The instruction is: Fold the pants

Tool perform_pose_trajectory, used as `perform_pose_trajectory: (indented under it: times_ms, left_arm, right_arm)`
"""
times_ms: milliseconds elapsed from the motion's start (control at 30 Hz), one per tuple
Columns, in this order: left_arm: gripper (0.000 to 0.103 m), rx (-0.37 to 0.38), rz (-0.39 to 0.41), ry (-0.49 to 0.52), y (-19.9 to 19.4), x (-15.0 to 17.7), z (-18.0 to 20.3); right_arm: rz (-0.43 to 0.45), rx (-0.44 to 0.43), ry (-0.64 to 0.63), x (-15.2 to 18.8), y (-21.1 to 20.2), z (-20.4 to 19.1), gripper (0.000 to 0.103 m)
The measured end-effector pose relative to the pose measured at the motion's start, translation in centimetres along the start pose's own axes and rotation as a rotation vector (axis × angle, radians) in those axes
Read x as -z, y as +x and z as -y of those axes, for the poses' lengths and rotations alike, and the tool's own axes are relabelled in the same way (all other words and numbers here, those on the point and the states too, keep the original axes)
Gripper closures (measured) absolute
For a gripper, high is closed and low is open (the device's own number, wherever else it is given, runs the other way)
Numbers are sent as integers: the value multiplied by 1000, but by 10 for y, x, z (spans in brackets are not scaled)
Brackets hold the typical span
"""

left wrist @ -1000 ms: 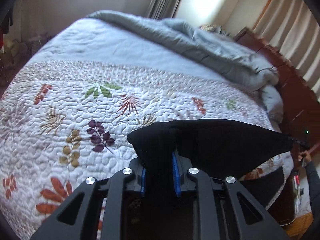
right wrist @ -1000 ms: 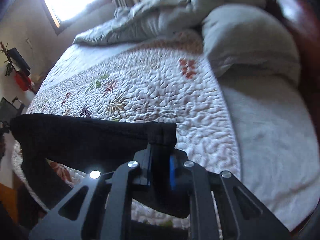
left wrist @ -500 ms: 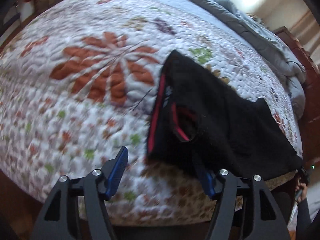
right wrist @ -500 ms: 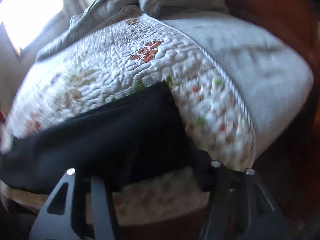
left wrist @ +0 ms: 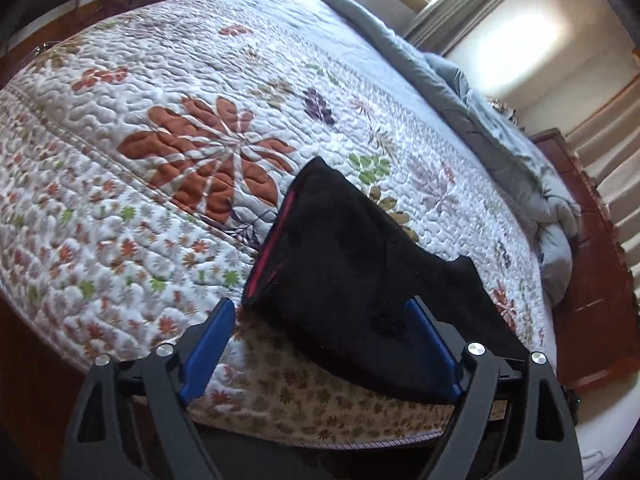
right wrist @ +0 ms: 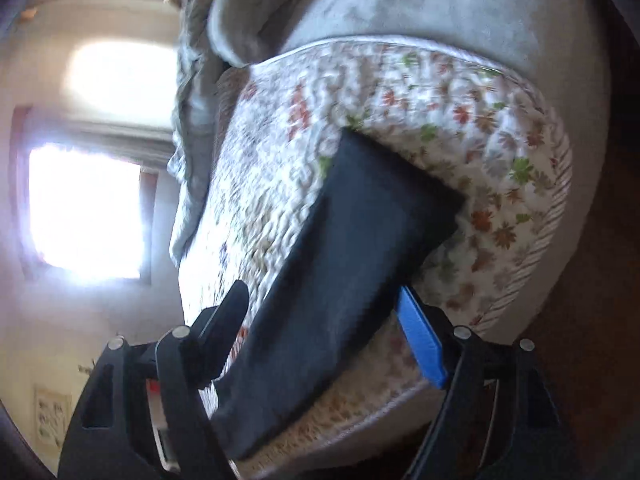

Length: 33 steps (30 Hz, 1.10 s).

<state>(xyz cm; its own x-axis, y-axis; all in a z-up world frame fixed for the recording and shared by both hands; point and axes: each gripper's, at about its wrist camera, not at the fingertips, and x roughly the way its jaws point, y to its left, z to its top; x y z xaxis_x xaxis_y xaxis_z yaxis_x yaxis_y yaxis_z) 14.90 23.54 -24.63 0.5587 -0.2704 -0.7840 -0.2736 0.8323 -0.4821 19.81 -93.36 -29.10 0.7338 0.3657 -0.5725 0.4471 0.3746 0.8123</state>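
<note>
The black pants [left wrist: 352,280] lie along the near edge of the bed, the waistband with its red lining [left wrist: 276,236] toward the left. My left gripper [left wrist: 318,312] is opening wide over the waistband end; the cloth lies between the blue pads [left wrist: 208,348] but they do not press it. In the right wrist view the other end of the pants [right wrist: 360,240] rests on the quilt and droops over the edge. My right gripper [right wrist: 320,300] is also opening, with the cloth loose between its fingers. This view is rolled sideways.
A white quilt with leaf and flower prints [left wrist: 180,120] covers the bed. A bunched grey duvet [left wrist: 500,128] lies along the far side, and a grey pillow [right wrist: 440,0] near the headboard. Dark wooden furniture [left wrist: 592,248] stands at the right. A bright window [right wrist: 84,208] is behind.
Both grippers, shut on the pants and holding them above the bed a second ago, came down to the near edge, laid the pants on the quilt and opened. The right wrist rolled sideways.
</note>
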Motion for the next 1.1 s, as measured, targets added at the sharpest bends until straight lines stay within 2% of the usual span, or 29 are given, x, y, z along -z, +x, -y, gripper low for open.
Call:
perform_pose_trajectory:
  times_ms: [67,133,200,233,267,333,367,400,433,500,567,600,667,733,767,867,933,967,1000,1033,1067,1100]
  left_arm:
    - [16,-57,-50,4,17,-5,4]
    - [16,-126,-113,4,36,-3,5]
    - [20,-170,-152,26,50,-1,8]
    - [42,-203,-168,36,56,1,9]
    - [64,-208,-197,29,63,2,8]
    - [70,-217,-220,-17,72,4,5]
    - [73,-234,-215,-16,74,4,7]
    - [74,-245,-211,-17,75,4,8]
    - [75,-252,-202,-35,75,4,8]
    - [77,-261,-182,-61,77,5,6]
    - [77,-274,-141,-73,74,14,4]
    - [77,-277,-119,-81,74,18,4]
    - [76,-264,-59,-120,71,24,-1]
    - [75,-270,-22,-93,71,32,2]
    - [74,-273,-10,-64,72,36,3]
    - [72,-249,-25,-68,70,36,1]
    - [70,-228,-35,-55,69,37,0]
    - [69,-224,-35,-50,69,38,0]
    - [68,-223,-34,-47,69,38,1]
    - [66,-222,-32,-40,70,39,2]
    - [62,-217,-32,-31,70,40,3]
    - [60,-212,-32,-24,71,38,3]
  right_arm:
    - [21,55,76,-1,1,10,27]
    - [33,44,105,-2,0,16,28]
    - [56,23,74,-8,-3,16,36]
    - [72,14,63,-11,-3,15,39]
    - [76,13,61,-15,-2,14,45]
    - [51,34,61,-22,8,11,67]
    - [39,36,48,-26,13,9,90]
    - [34,67,6,-31,19,-1,97]
    - [40,91,-38,-34,22,-11,98]
    - [46,86,-112,-42,27,-31,98]
    - [93,50,-203,-43,23,-59,98]
    - [110,49,-215,-43,21,-61,98]
    - [117,93,-176,-44,22,-39,98]
    - [84,106,-89,-46,30,-1,98]
    - [57,99,-62,-47,39,15,97]
    - [62,25,-24,-43,40,31,97]
    - [59,3,-2,-41,37,30,90]
    - [53,-17,21,-39,35,30,79]
    - [52,-38,35,-35,32,29,64]
    - [50,-46,35,-32,28,25,55]
    - [47,-44,24,-28,23,23,49]
    - [51,3,1,-25,18,16,49]
